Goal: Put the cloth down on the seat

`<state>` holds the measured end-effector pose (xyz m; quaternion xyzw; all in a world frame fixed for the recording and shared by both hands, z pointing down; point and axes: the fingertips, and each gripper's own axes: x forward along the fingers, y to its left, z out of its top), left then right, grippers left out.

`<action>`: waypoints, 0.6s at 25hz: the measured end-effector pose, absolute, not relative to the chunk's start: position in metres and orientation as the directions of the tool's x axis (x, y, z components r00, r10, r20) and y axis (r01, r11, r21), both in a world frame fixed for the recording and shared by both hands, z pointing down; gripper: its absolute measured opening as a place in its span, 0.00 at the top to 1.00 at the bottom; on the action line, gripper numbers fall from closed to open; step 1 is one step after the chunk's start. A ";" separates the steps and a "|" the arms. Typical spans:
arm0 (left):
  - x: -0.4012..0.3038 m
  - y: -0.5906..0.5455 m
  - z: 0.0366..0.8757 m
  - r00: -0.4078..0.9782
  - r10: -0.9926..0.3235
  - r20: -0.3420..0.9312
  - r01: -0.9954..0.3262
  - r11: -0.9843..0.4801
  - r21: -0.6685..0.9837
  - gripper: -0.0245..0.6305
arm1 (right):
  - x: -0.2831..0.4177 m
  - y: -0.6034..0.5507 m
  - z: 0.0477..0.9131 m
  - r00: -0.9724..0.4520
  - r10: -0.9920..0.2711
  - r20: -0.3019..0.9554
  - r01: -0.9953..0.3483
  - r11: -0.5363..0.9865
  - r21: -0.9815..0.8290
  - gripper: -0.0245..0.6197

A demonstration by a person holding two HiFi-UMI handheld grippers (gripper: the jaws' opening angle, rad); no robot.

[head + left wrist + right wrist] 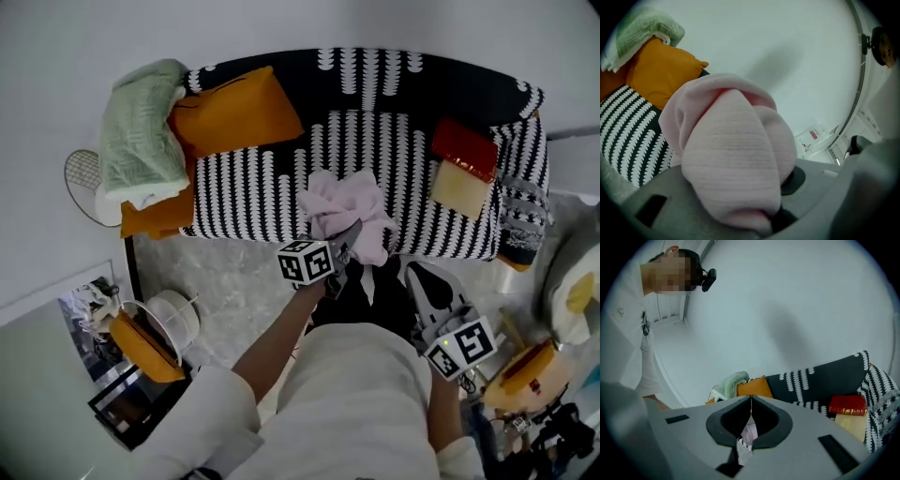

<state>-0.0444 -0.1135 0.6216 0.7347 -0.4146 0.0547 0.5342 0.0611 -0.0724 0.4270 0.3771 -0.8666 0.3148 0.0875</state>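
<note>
A bunched pink cloth (347,208) rests on the front edge of the black-and-white striped sofa seat (248,202), near its middle. My left gripper (351,236) reaches in from below and is shut on the cloth's near side. In the left gripper view the cloth (736,154) bulges up between the jaws and hides the pads. My right gripper (419,274) hangs lower right, off the sofa and close to the person's body. Its jaws meet tip to tip with nothing between them (750,399).
An orange cushion (234,112) and a folded green blanket (141,136) lie at the sofa's left end. A red book (464,148) on a pale one (459,190) sits at the right. A round white stool (173,319) stands on the floor at the left.
</note>
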 end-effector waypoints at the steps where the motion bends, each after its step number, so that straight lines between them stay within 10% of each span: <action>1: -0.047 -0.120 0.632 0.654 -0.542 0.528 -0.669 -0.090 0.738 0.68 | 0.058 -0.074 0.431 -0.691 -0.604 0.398 -0.717 0.503 -0.483 0.95; 15: -0.064 -0.173 0.758 0.673 -0.423 0.607 -0.701 -0.101 0.706 0.67 | 0.021 -0.092 0.489 -0.591 -0.651 0.476 -0.789 0.344 -0.509 0.95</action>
